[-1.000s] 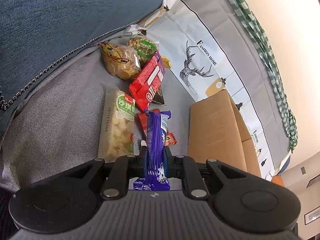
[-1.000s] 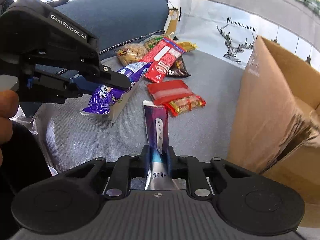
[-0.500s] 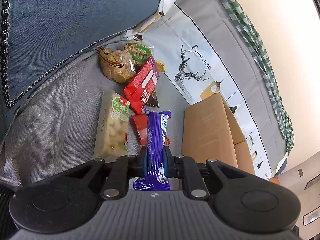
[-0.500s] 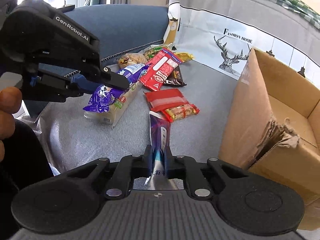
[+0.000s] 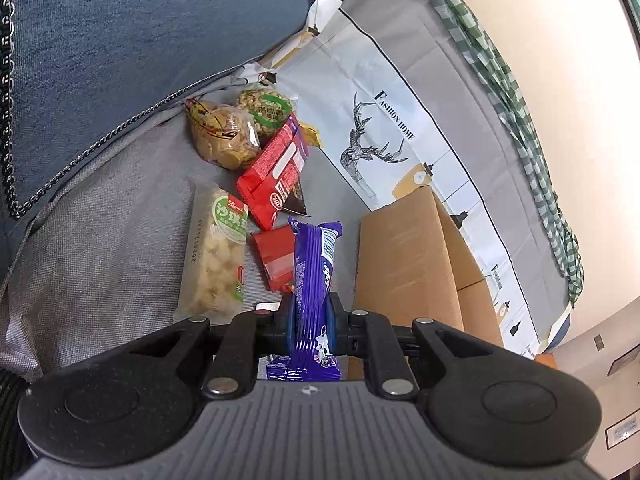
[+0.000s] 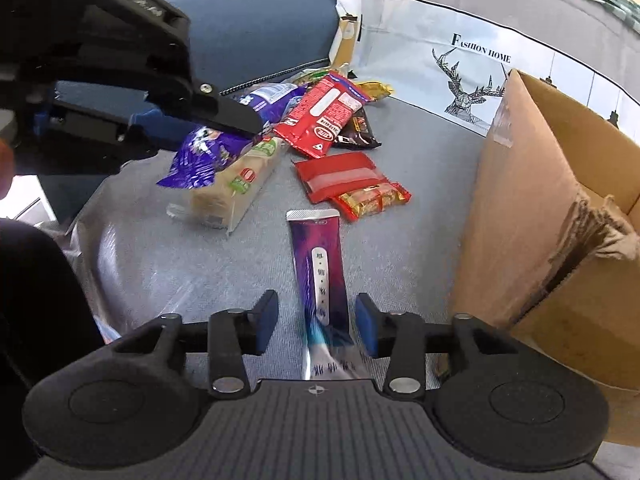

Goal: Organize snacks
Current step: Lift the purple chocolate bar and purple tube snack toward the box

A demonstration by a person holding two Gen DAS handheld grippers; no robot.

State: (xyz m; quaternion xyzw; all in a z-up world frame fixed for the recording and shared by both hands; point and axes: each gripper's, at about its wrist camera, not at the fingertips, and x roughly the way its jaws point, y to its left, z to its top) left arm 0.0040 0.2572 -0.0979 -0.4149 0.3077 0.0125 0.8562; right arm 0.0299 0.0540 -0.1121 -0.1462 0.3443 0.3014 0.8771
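The left claw (image 5: 310, 318) pinches a purple snack bar (image 5: 314, 264) edge-on and holds it above the sofa seat (image 5: 100, 216), with the cardboard box (image 5: 404, 264) at about two o'clock from it. The right claw (image 6: 316, 320) is spread, its pads clear of the purple-and-silver pouch (image 6: 318, 264) between them; whether the blurred pouch is lying on the seat or mid-drop I cannot tell. The other snacks sit loose at eleven to twelve o'clock: a red wafer pack (image 6: 322, 120), a flat red packet (image 6: 340, 176) and a pale biscuit pack (image 6: 232, 184). Risks, as I judge them: the thin bar could twist out of its narrow grip on the swing toward the box, or catch the box's torn flap (image 6: 596, 228).
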